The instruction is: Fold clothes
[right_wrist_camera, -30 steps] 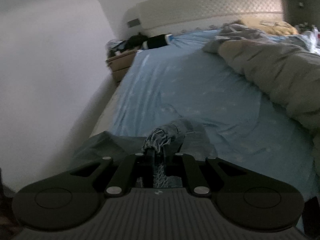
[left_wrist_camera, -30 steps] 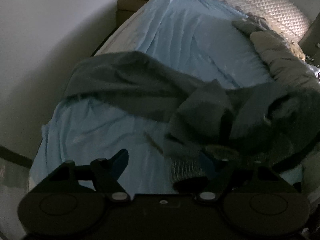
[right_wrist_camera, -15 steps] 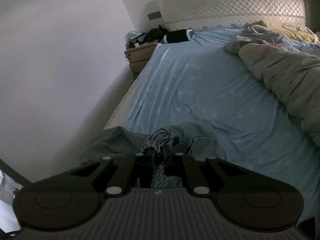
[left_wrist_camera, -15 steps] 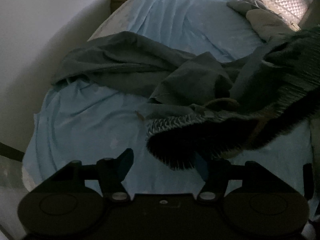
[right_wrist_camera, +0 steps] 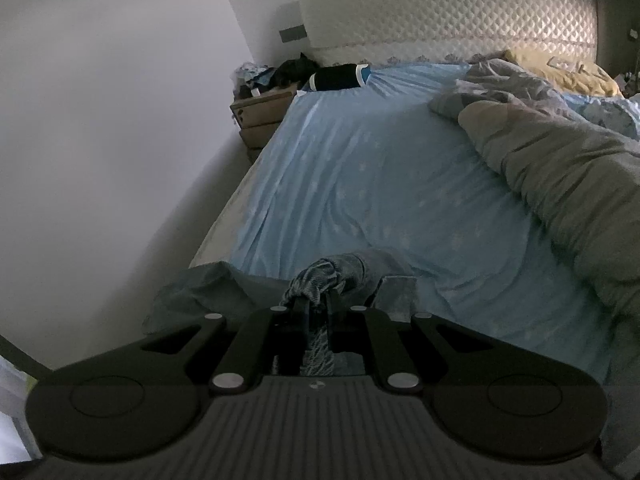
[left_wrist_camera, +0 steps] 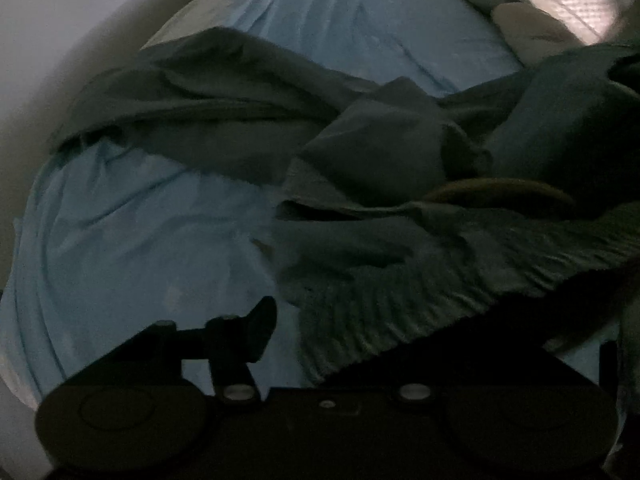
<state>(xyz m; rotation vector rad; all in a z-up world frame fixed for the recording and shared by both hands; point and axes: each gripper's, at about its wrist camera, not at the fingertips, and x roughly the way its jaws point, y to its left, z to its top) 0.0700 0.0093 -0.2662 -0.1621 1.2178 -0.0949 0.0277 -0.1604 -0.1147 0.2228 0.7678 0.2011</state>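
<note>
Right gripper (right_wrist_camera: 318, 308): jaws clamped on dark garment (right_wrist_camera: 320, 276), lower centre.
Bed sheet (right_wrist_camera: 380, 184): light blue, mid-frame.
Duvet (right_wrist_camera: 560, 176): grey, right.

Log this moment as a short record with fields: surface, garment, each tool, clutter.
surface: bed with blue sheet
garment: dark grey-green garment, crumpled across the foot of the bed
right tool: right tool shut on the ribbed hem, holding it above the sheet
left tool: left tool open; the garment covers its right finger, and no grip on it shows
clutter: grey duvet bunched along the right side; nightstand by the headboard
</note>
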